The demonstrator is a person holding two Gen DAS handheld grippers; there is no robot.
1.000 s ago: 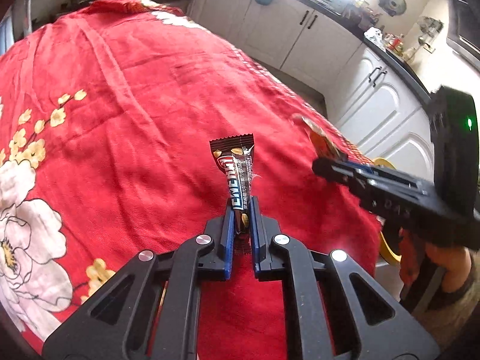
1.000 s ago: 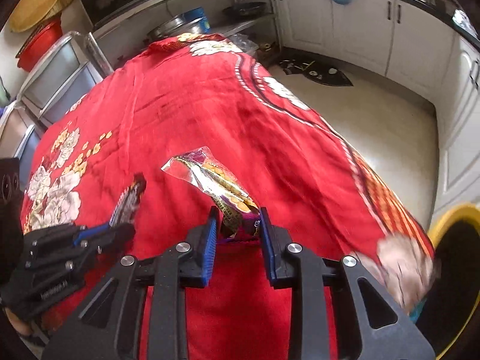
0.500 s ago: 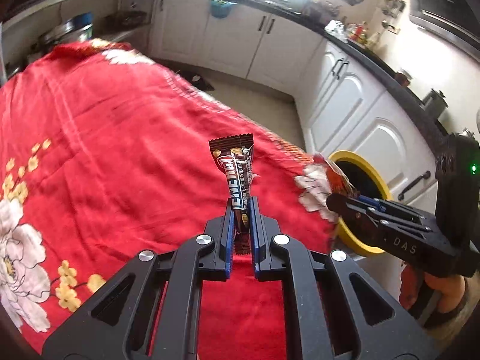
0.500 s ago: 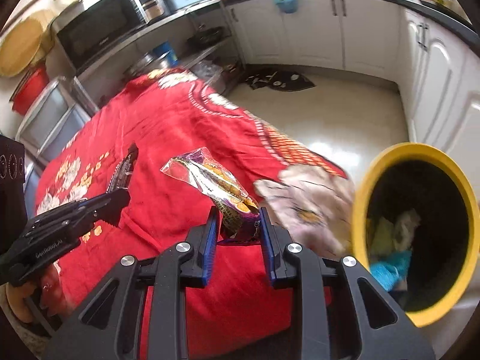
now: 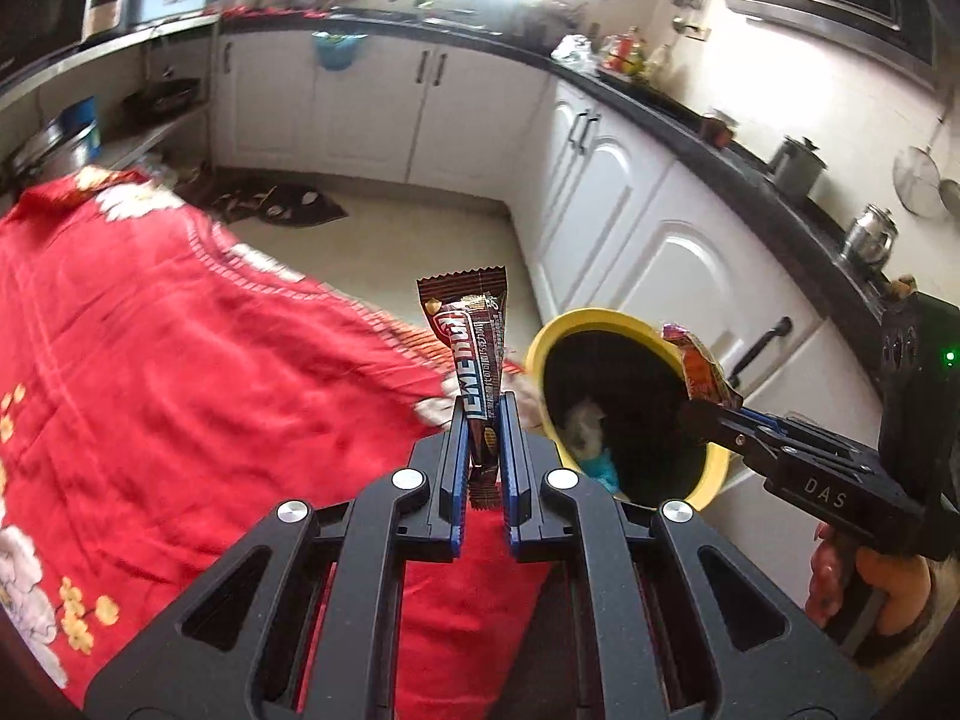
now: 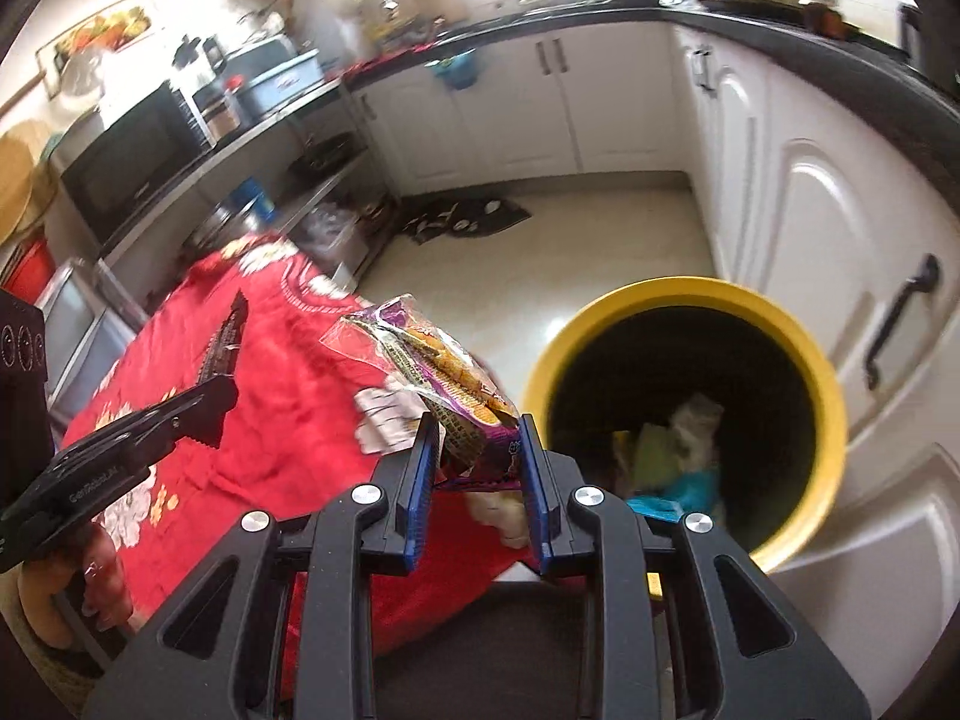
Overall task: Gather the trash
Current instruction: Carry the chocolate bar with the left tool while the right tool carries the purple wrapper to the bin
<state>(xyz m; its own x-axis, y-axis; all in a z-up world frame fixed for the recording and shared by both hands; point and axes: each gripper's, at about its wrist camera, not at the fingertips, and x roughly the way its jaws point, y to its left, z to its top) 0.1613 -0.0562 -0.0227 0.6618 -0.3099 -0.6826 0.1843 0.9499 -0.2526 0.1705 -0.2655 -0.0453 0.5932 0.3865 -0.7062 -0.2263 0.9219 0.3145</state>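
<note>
My left gripper [image 5: 483,420] is shut on a brown candy-bar wrapper [image 5: 471,348] that stands upright above the table's right edge. My right gripper [image 6: 477,438] is shut on a purple and orange snack bag [image 6: 444,372]. It also shows in the left wrist view [image 5: 699,408], holding the snack bag [image 5: 696,369] over the rim of the yellow trash bin [image 5: 591,318]. The bin [image 6: 690,294] stands on the floor beside the table, with trash [image 6: 678,450] inside. The left gripper [image 6: 207,393] with its wrapper [image 6: 225,339] shows at left in the right wrist view.
A red floral tablecloth [image 5: 150,360] covers the table [image 6: 282,372]. White cabinets [image 5: 660,240] with a black counter [image 5: 750,162] line the wall behind the bin. A dark mat [image 6: 462,219] lies on the floor. A microwave [image 6: 132,156] sits on a shelf at left.
Both grippers have swung right from over the table toward the yellow bin, each still holding its wrapper. The bin is now nearer and larger in both views.
</note>
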